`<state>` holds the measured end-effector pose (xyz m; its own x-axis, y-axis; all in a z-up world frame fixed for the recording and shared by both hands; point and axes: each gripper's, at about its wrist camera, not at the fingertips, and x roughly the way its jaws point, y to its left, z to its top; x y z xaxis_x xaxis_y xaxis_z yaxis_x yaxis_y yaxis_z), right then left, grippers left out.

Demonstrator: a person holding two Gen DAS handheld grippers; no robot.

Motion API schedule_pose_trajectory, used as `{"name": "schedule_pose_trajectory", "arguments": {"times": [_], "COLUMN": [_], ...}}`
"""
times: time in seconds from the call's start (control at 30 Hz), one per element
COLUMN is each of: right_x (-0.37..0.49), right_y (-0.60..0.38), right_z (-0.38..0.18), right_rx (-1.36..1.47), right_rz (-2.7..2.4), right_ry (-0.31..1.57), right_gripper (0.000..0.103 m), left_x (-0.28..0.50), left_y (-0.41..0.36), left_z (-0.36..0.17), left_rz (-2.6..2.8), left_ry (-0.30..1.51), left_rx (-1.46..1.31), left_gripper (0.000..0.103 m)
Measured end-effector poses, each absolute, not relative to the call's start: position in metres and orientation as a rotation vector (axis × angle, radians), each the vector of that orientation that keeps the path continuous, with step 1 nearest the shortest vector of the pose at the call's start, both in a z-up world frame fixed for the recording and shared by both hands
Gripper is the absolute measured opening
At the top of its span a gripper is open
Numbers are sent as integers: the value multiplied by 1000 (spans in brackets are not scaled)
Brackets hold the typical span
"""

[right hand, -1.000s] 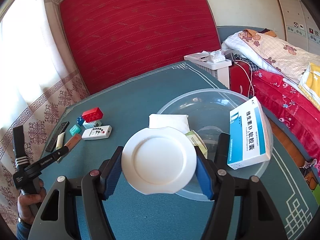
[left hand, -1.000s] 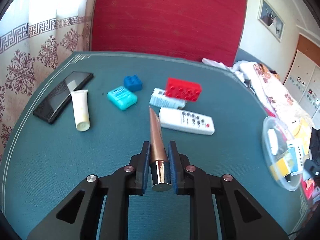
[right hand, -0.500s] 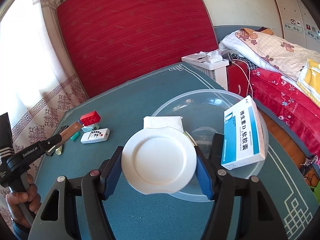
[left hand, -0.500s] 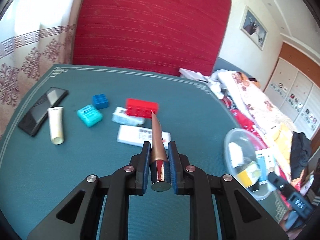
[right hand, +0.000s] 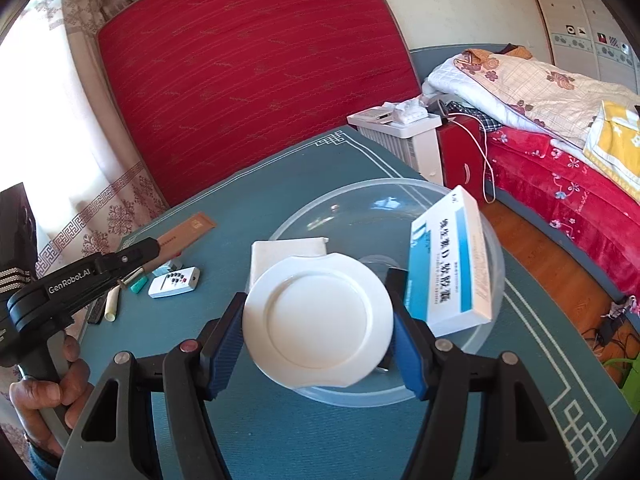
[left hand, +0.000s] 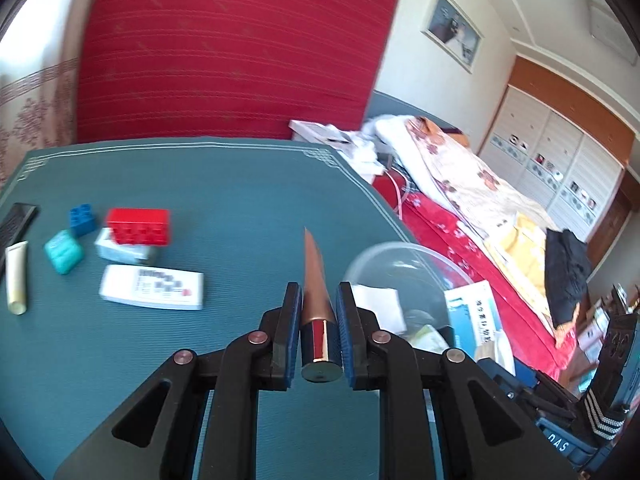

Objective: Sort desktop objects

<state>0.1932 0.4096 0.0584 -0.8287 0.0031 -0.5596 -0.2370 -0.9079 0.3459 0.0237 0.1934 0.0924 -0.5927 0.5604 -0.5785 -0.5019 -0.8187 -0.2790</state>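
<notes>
I am pinching the copper tube (left hand: 316, 280) tight in my left gripper (left hand: 319, 332); my right gripper (right hand: 318, 344) is clamping the white lid (right hand: 318, 318) with jaws spread wide.

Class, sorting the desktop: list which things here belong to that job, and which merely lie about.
Job: copper tube in left gripper; white disc in right gripper; clear bowl; remote; red brick.
About: quilt; red mattress.
</notes>
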Motion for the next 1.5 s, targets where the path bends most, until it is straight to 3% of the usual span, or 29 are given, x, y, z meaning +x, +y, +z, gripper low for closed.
{"name": "schedule_pose_trajectory", "arguments": {"times": [0.3, 0.57, 0.6, 0.7, 0.77, 1.27, 1.37, 1.5], "right_x": [195, 190, 189, 184, 183, 192, 192, 193], "right_y": [424, 429, 428, 425, 423, 428, 429, 428], "right_z": [56, 54, 53, 49, 49, 59, 59, 59], "right_rx": [-852, -863, -870, -892, -897, -830, -826, -825], "right_rz": [2790, 2790, 2789, 2789, 2791, 2781, 2779, 2780], "right_ry": [672, 702, 711, 707, 698, 665, 672, 670], "right_gripper": [71, 71, 71, 71, 71, 72, 72, 72], "left_x": [24, 23, 24, 31, 35, 50, 54, 54], "left_y": [245, 217, 214, 203, 198, 211, 212, 207], "left_z": [83, 57, 54, 43, 37, 11, 10, 14], "left_rz": [2284, 2304, 2307, 2318, 2321, 2300, 2335, 2326], "left_ry": [-23, -18, -9, 14, 17, 152, 214, 170], "left_rx": [-900, -1045, -1059, -1088, -1106, -1203, -1177, -1161], "left_gripper": [19, 20, 25, 52, 55, 54, 28, 25]}}
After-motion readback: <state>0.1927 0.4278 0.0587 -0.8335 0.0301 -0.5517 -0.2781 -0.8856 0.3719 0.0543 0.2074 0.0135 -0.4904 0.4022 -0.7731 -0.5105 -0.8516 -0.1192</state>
